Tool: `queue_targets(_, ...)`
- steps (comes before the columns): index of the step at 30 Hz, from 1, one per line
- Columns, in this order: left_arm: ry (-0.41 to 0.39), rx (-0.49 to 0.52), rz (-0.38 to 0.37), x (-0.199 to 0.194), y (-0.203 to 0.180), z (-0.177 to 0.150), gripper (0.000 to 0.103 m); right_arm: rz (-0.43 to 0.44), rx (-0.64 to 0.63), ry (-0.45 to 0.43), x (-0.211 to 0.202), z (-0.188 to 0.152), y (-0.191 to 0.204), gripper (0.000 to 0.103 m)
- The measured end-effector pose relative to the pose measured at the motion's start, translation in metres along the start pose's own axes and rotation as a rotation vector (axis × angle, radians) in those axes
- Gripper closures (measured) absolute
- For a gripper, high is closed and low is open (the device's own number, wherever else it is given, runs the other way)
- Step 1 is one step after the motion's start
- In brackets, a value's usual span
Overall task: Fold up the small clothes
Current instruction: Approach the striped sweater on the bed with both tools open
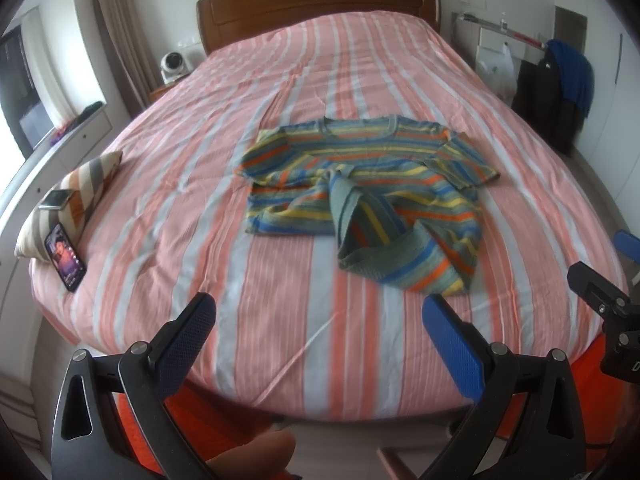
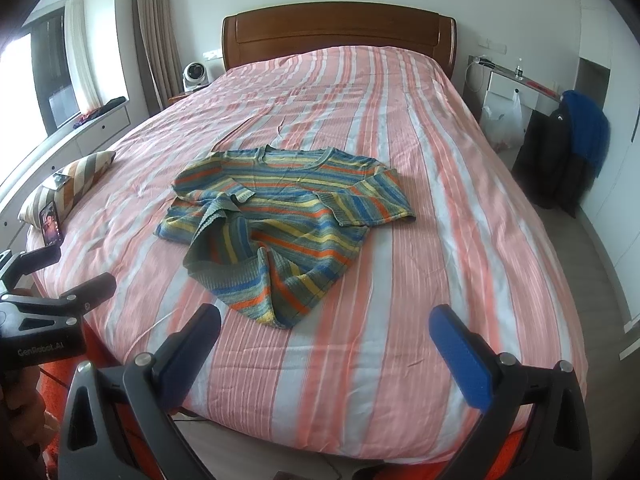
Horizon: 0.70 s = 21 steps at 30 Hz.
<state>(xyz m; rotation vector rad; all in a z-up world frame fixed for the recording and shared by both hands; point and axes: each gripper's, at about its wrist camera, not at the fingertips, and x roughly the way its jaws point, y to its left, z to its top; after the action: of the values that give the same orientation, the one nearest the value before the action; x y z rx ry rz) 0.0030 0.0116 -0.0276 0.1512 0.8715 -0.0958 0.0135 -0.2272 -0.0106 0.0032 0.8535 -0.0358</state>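
Nearest in each wrist view, the left hand-held gripper (image 1: 320, 312) and the right hand-held gripper (image 2: 325, 324) both stand with their jaws spread wide and nothing between them, hanging over the foot edge of the bed (image 1: 280, 360) and tilted down toward it. In the right wrist view, the left one shows at the left edge, also apart from the cloth.

Beyond them, the striped sweater (image 1: 360, 184) lies on the pink-and-white striped bedcover, roughly mid-bed, neck toward the headboard (image 1: 316, 4). Its sleeves are spread, and its lower hem is rumpled and flipped up on the near side, so it is not flat.

At the bed's left edge, a striped cushion (image 1: 80, 192) carries a small flat object, and a lit phone (image 1: 66, 256) leans against it.

Farther off on the right, a white plastic bag (image 2: 504, 120) hangs at a white desk (image 2: 514, 86); what is in it cannot be told. A blue garment (image 2: 588, 128) is draped over dark clothing nearby.
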Motion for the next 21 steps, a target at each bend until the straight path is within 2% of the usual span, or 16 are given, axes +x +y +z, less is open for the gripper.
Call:
queue_targets(7,0.001,0.000,-0.002,0.0009,0.0001,-0.0006,0.000,-0.001,-0.003,-0.018,-0.0004,-0.0007,0.0009,0.000)
queue_targets(18,0.009,0.001,0.000,0.0017,0.0026,-0.0031,0.000,-0.035,-0.021,0.046,-0.0005,0.0013,0.0010,0.000)
queue_targets(21,0.012,0.003,0.005,0.0030,0.0023,-0.0035,0.000,-0.018,-0.007,0.007,-0.0006,0.0002,0.0009,0.000)
